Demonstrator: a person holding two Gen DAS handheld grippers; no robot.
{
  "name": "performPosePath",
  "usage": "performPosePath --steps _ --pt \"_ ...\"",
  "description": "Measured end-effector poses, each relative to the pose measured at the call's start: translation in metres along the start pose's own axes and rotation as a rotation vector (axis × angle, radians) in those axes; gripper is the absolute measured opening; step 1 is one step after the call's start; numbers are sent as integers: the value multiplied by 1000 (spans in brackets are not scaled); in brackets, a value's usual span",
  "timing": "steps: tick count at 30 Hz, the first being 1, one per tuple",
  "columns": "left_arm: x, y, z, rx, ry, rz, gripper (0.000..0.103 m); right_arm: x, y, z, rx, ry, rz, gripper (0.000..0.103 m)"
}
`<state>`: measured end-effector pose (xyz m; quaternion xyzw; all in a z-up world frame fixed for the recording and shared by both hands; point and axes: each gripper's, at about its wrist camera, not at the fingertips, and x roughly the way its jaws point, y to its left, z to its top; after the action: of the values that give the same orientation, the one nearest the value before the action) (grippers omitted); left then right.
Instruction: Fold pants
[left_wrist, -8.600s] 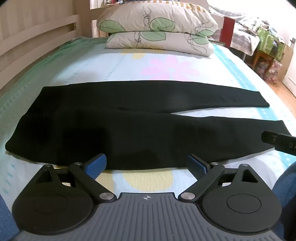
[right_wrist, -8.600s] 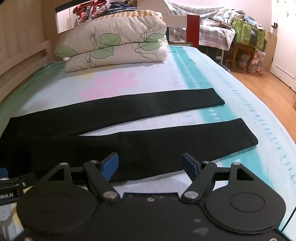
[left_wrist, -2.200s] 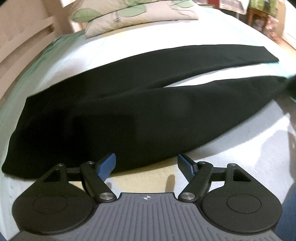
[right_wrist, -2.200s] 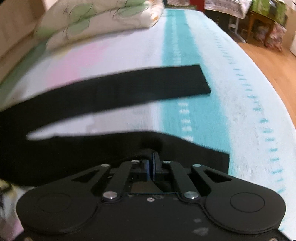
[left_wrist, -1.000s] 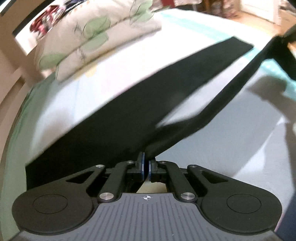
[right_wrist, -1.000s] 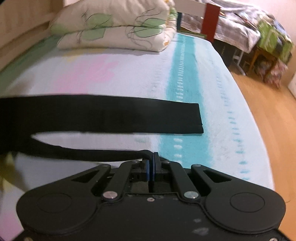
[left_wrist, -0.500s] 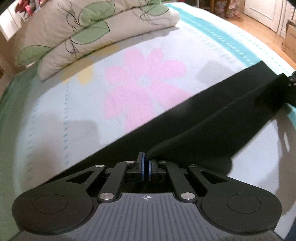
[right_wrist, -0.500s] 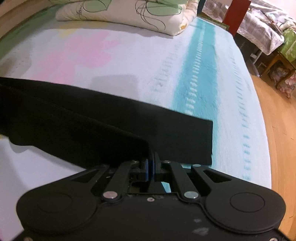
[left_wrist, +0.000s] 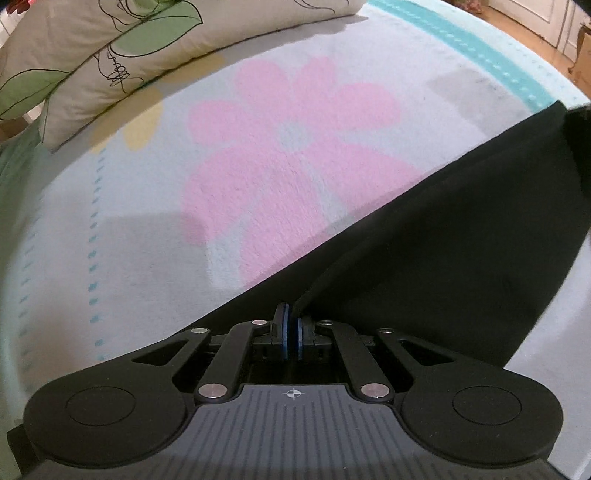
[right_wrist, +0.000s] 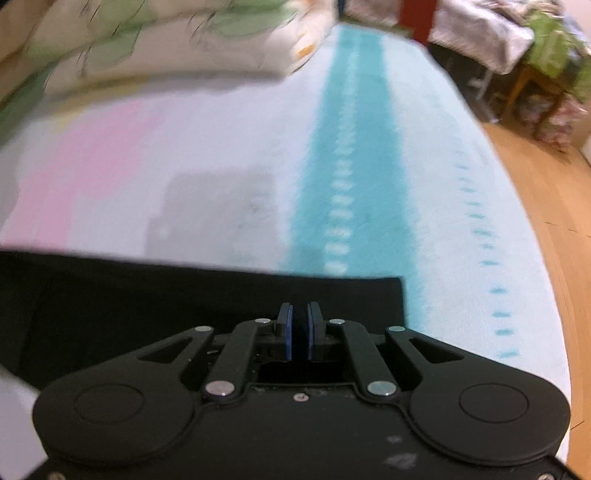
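The black pants (left_wrist: 443, 240) lie on the flowered bedspread (left_wrist: 147, 240), one leg brought over the other. My left gripper (left_wrist: 291, 314) is shut on a fold of the black cloth, which rises from its pads toward the right. In the right wrist view the pant leg (right_wrist: 184, 295) lies flat with its hem end at the teal stripe (right_wrist: 351, 147). My right gripper (right_wrist: 299, 314) hangs just over that leg near the hem. Its jaws are opening, the blue pads stand slightly apart, and no cloth is pinched between them.
Pillows (left_wrist: 110, 55) with a green leaf print lie at the head of the bed. The bed's right edge drops to a wooden floor (right_wrist: 554, 184), with cluttered furniture (right_wrist: 546, 44) beyond it.
Both grippers have carried the near pant leg across the bed onto the far leg and come lower. The right gripper's pads have parted and let the cloth go; the left stays shut.
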<state>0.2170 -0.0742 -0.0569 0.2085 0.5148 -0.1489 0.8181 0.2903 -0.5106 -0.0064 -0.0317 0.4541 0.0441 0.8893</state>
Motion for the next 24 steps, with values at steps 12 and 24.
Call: performPosePath --steps 12,24 --pt "2 -4 -1 4 -19 29 5 -40 -80 -60 348 -190 -4 33" --pt "2 -6 -1 1 -32 40 5 -9 -65 -62 309 -165 11 33"
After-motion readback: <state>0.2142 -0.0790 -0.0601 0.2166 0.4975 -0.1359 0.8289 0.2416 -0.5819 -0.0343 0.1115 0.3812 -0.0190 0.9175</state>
